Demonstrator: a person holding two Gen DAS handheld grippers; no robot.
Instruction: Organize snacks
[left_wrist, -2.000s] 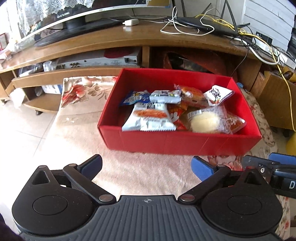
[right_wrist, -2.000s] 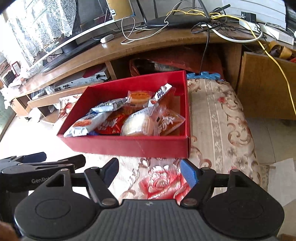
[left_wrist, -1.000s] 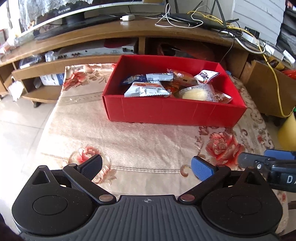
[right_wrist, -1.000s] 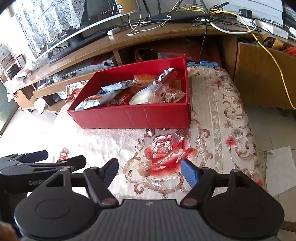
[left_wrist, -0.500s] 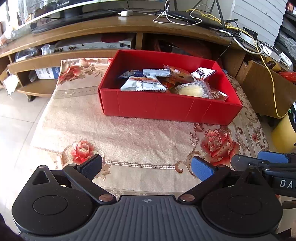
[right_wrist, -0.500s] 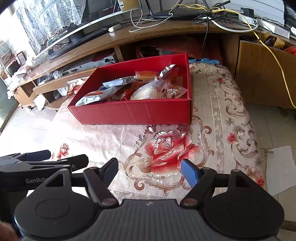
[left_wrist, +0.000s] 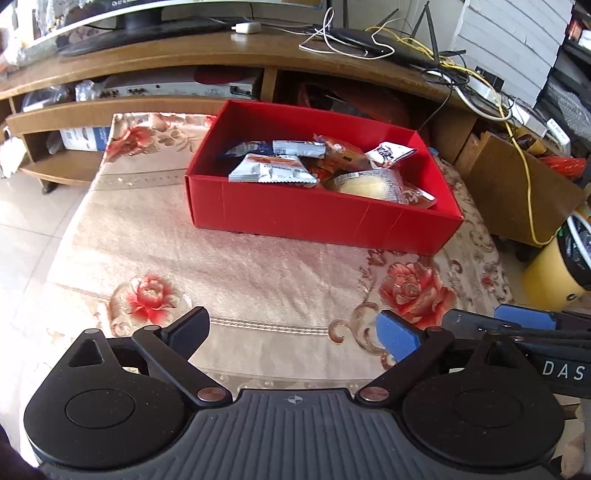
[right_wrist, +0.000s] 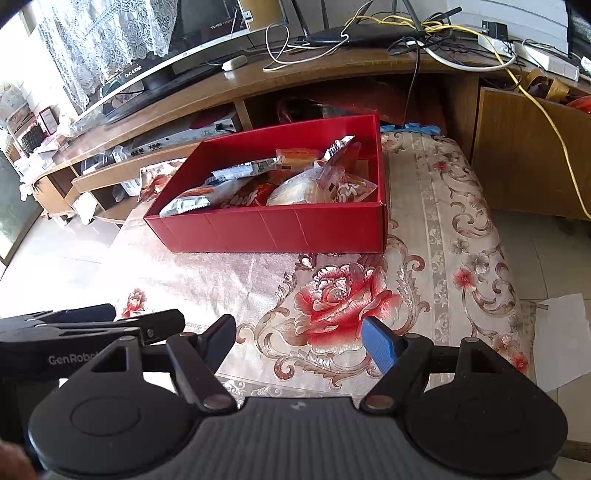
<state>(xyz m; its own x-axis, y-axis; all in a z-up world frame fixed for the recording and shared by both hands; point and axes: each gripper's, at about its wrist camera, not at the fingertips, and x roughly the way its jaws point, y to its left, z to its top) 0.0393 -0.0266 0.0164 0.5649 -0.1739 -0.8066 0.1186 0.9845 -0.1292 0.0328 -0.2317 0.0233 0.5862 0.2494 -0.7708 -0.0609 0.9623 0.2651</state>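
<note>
Red card box (left_wrist: 317, 218) (crinkly wrappers (left_wrist: 273, 171)).

**Matt card, shiny wrappers, woven cloth**

The red box (left_wrist: 317, 218) looks like matt cardboard. The snack packets (left_wrist: 273, 171) inside it are glossy, crinkled plastic film. A satiny, floral cloth (right_wrist: 332, 306) covers the bench. The TV stand (left_wrist: 221, 55) is smooth, varnished wood.

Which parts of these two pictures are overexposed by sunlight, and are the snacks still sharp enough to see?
Left wrist view: tablecloth washed pale at left; snack packets in the red box stay sharp. Right wrist view: strong glare on the cloth left of the box; straight edges bow near the borders.
</note>
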